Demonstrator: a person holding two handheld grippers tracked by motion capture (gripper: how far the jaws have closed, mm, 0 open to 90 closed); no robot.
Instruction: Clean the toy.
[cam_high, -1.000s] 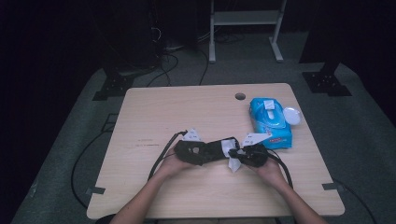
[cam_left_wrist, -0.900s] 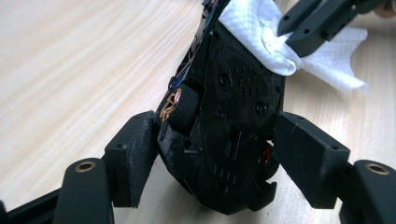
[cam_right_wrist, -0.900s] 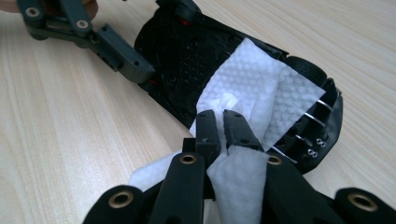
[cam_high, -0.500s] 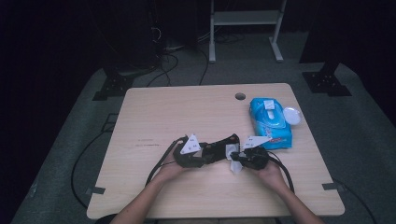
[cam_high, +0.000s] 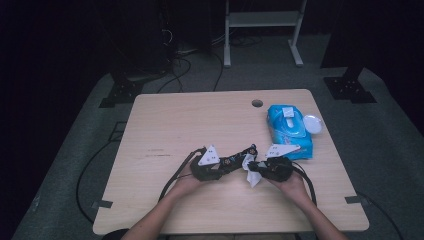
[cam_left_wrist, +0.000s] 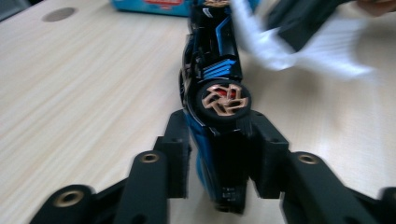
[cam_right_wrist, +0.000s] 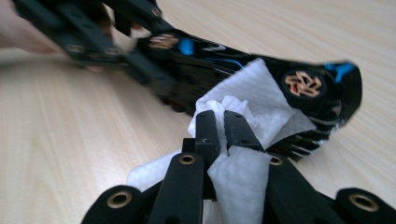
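Note:
A black and blue toy car (cam_high: 239, 159) with copper wheels lies on its side near the table's front middle. In the left gripper view, my left gripper (cam_left_wrist: 219, 161) has just been closing its jaws, and its pads now press on the rear end of the car (cam_left_wrist: 215, 70). My right gripper (cam_right_wrist: 223, 125) is shut on a crumpled white wipe (cam_right_wrist: 243, 179) and holds it against the car (cam_right_wrist: 210, 56) near a wheel. In the high view the two grippers meet nose to nose, the left gripper (cam_high: 226, 165) facing the right gripper (cam_high: 253, 169), with the wipe (cam_high: 251, 176) between them.
A blue pack of wet wipes (cam_high: 289, 129) lies at the right of the wooden table (cam_high: 190, 120), with a white round lid (cam_high: 312, 123) beside it. A cable hole (cam_high: 257, 103) sits near the far edge. Cables trail off the front.
The left gripper has tilted a little and its jaws have come in on the toy car. Both hands stay almost in place, and the wipe stays at the car.

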